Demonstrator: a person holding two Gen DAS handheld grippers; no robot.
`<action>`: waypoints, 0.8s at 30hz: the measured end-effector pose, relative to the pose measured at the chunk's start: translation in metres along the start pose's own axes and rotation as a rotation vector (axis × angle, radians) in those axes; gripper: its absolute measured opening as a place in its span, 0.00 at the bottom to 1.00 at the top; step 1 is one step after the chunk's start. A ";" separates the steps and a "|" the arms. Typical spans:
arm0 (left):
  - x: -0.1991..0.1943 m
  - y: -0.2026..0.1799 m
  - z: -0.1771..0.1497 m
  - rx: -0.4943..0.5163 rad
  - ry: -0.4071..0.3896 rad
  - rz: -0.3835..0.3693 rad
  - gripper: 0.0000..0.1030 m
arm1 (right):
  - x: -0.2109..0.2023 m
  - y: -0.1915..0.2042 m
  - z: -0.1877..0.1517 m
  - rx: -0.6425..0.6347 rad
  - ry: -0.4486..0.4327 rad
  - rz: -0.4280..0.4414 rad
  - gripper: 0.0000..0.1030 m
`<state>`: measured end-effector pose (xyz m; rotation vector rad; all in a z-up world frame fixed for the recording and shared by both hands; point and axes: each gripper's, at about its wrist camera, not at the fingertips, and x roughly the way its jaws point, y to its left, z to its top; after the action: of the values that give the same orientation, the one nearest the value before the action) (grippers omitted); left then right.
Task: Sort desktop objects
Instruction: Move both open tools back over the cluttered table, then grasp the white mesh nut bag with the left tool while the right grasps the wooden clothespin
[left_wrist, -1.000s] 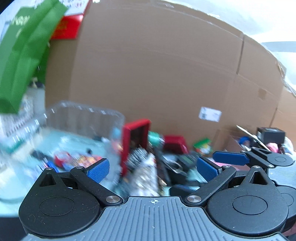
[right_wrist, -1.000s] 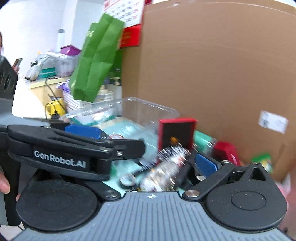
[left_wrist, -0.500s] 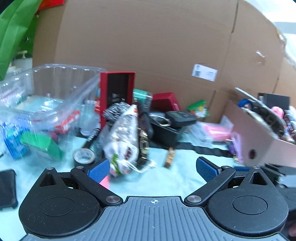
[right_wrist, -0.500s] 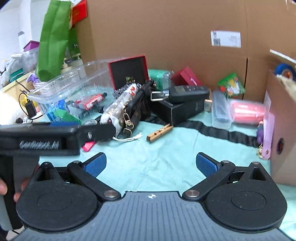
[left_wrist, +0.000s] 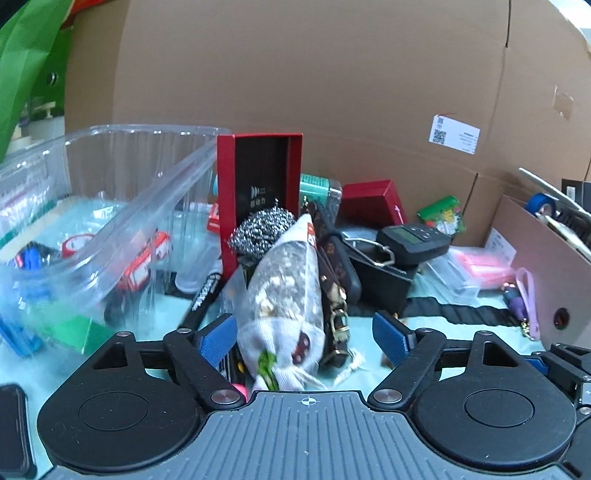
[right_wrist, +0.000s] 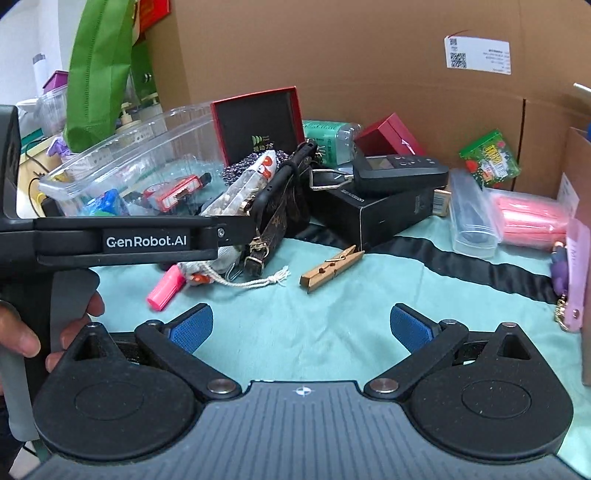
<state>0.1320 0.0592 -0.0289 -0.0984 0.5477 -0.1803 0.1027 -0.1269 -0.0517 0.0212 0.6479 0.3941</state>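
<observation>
A drawstring pouch (left_wrist: 284, 299) of pale, lumpy contents lies on a teal cloth (right_wrist: 332, 314), leaning against a brown strapped purse (left_wrist: 334, 273) and a steel scourer (left_wrist: 264, 230) in front of an upright red box (left_wrist: 260, 177). The left gripper (left_wrist: 304, 338) has its blue-padded tongs spread wide on either side of the pouch's tied end, not touching it. The right gripper (right_wrist: 301, 328) hangs nearby, also wide and empty, above bare cloth near a wooden clothespin (right_wrist: 332, 267) and a pink marker (right_wrist: 166, 288). A clear plastic bin (left_wrist: 110, 206) to the left already holds a few small items, and a cardboard box (left_wrist: 546, 266) to the right holds others. Judging by the heap left on the cloth, most of the sorting remains, with the pouch probably next.
</observation>
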 end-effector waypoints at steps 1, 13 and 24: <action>0.003 0.000 0.001 0.011 0.001 0.005 0.81 | 0.004 -0.001 0.001 0.003 0.002 -0.001 0.98; 0.014 0.003 0.001 0.069 0.001 0.000 0.66 | 0.044 -0.008 0.018 0.024 0.003 -0.050 0.83; -0.002 -0.001 0.002 0.134 -0.007 0.026 0.25 | 0.050 -0.013 0.021 0.021 0.021 -0.093 0.27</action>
<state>0.1313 0.0584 -0.0259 0.0379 0.5284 -0.1908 0.1558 -0.1186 -0.0661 0.0067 0.6714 0.2980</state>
